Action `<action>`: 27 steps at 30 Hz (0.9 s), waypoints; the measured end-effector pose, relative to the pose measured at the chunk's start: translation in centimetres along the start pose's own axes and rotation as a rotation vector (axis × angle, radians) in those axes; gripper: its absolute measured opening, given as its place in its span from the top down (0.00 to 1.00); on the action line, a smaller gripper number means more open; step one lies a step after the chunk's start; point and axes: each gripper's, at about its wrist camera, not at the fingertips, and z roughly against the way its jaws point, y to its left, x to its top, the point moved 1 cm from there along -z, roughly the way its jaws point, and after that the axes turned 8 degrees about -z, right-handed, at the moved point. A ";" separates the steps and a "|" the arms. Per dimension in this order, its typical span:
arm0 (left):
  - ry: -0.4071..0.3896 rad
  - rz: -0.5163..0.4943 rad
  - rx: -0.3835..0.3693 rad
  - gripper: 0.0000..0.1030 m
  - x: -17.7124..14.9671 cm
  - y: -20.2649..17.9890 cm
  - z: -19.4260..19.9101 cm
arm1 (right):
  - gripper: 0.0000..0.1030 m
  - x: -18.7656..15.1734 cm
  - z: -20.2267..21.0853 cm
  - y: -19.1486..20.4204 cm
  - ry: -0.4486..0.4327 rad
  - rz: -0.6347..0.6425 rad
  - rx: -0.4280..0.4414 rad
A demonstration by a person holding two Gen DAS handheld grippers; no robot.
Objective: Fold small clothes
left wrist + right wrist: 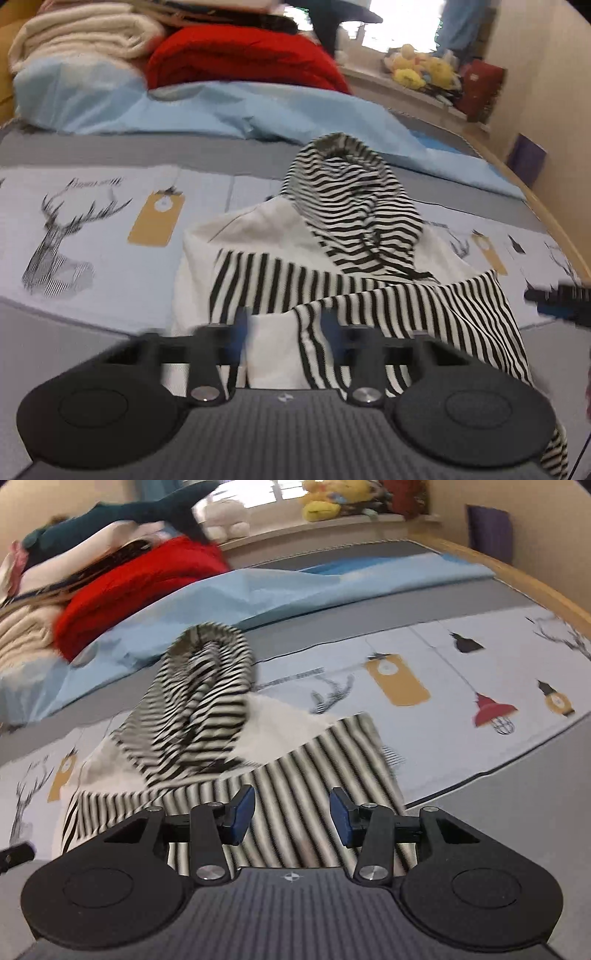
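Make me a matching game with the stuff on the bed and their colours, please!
Things:
1. hood of the little hoodie
2. puffy bundle behind the sheet
3. crumpled sheet
4. soft toys on the windowsill

Colours:
A. light blue
B. yellow
C. black and white stripes
D. red

Pairs: 1-C, 2-D, 3-A, 4-B
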 end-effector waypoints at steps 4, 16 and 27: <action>-0.010 -0.024 -0.044 0.87 1.3 -0.8 -0.5 | 0.56 2.1 -0.1 -3.3 -0.028 -0.163 -0.010; -0.027 0.042 -0.110 0.87 16.1 -0.4 -15.2 | 0.92 4.8 0.0 -8.3 -0.067 -0.368 -0.065; 0.026 0.144 -0.031 0.39 23.6 -0.1 -32.1 | 0.91 4.5 -1.4 -7.7 -0.016 -0.348 -0.096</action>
